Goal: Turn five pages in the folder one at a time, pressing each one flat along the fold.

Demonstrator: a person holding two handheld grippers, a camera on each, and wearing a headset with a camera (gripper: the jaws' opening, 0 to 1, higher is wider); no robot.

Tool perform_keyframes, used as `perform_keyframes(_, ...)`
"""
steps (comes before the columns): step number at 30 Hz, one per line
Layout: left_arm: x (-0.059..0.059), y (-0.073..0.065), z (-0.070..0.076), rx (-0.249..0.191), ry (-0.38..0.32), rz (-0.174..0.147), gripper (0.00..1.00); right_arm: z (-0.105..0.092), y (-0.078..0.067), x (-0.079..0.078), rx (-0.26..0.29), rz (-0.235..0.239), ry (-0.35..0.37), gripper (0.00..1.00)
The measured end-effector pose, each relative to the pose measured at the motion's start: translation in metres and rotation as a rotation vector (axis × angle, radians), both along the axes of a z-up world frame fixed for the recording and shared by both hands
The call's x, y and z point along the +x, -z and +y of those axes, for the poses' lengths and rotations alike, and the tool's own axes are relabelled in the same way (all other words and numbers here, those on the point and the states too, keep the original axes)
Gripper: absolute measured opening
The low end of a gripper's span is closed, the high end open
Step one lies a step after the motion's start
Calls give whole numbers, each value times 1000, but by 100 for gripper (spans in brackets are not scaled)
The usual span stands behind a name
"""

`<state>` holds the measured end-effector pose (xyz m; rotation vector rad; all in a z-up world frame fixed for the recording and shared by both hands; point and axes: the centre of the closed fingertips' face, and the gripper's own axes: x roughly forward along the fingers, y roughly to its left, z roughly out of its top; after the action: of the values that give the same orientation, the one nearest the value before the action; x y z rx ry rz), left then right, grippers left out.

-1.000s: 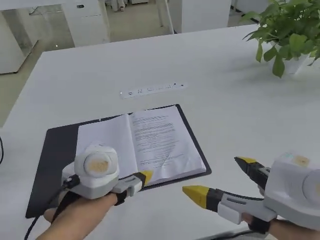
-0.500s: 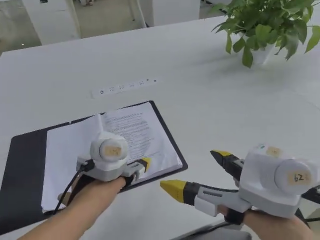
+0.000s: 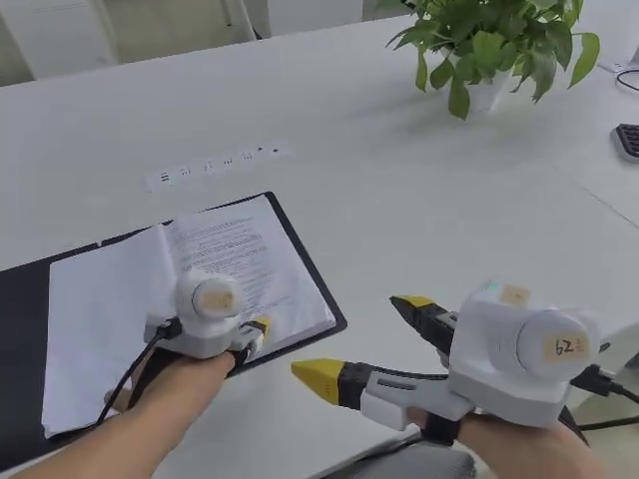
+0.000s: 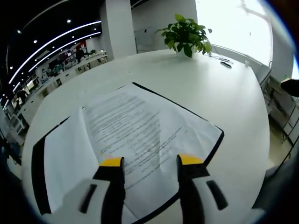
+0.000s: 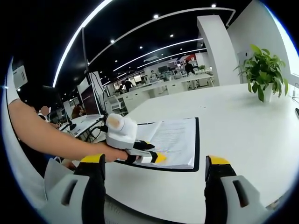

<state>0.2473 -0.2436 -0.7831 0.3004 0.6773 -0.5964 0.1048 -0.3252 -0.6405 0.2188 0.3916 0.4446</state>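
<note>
Head view — plant [image 3: 479, 50], socket strip [image 3: 215, 165] beyond folder [image 3: 20, 339]; left tool [image 3: 256, 329] over page [image 3: 240, 249].

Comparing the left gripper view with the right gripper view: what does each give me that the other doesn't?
Left gripper view: the printed lines and a crease on the white right-hand page, close up, with the left gripper open over that page's lower edge. Right gripper view: the left gripper from the side, the person's forearm behind it, and the right gripper open above the white table. Both: the open black folder and the potted green plant.
</note>
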Motion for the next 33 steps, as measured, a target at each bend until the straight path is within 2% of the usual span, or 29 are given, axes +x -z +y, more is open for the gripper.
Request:
perform_keyframes(2, 2, -2, 2, -17, -12, -38, 40, -1, 1, 0, -2, 2, 2, 88)
perform_keyframes(5, 1, -2, 3, -21, 4, -65, 34, -2, 2, -1, 4, 5, 9, 87)
perform_keyframes(9, -2, -2, -1, -25, 37, -86, 28, -2, 5, -1, 1, 13, 11, 87)
perform_keyframes(12, -8, -2, -9, -11, 96, -111, 17, -2, 6, -2, 4, 18, 10, 87)
perform_keyframes(15, -11, 0, -13, -5, 113, -132, 10, -2, 6, -2, 2, 20, 11, 86)
perform_keyframes(18, -9, 0, -10, -36, 96, -123, 9, -2, 7, -2, 4, 23, 13, 86)
perform_keyframes(21, -9, 0, -10, -33, 102, -123, 8, 0, 9, -3, 1, 29, 10, 86)
perform_keyframes(22, -8, 0, -10, -37, 92, -119, 7, 0, 11, -3, 2, 34, 8, 86)
perform_keyframes(24, -3, 1, -3, -18, 58, -131, 2, 1, 11, -2, 3, 34, 5, 85)
perform_keyframes(25, -4, 0, -5, -42, 71, -119, 2, 2, 11, -2, 1, 36, 2, 85)
perform_keyframes(27, -4, 0, -5, -41, 80, -120, 2, 1, 12, 0, -2, 36, 0, 85)
perform_keyframes(29, -4, 0, -5, -99, 32, -77, 2, 0, 14, 5, 2, 48, 0, 83)
perform_keyframes(30, -3, 0, -5, -100, 34, -76, 1, -1, 15, 8, 3, 53, 1, 82)
perform_keyframes(31, -3, 0, -5, -120, 26, -63, 1, -4, 17, 13, 12, 65, 10, 79)
perform_keyframes(32, -4, 0, -5, -132, 21, -55, 0, -5, 18, 16, 27, 84, 21, 74)
perform_keyframes(33, -3, 0, -5, -130, 20, -57, 0, -7, 21, 23, 78, 120, 45, 69)
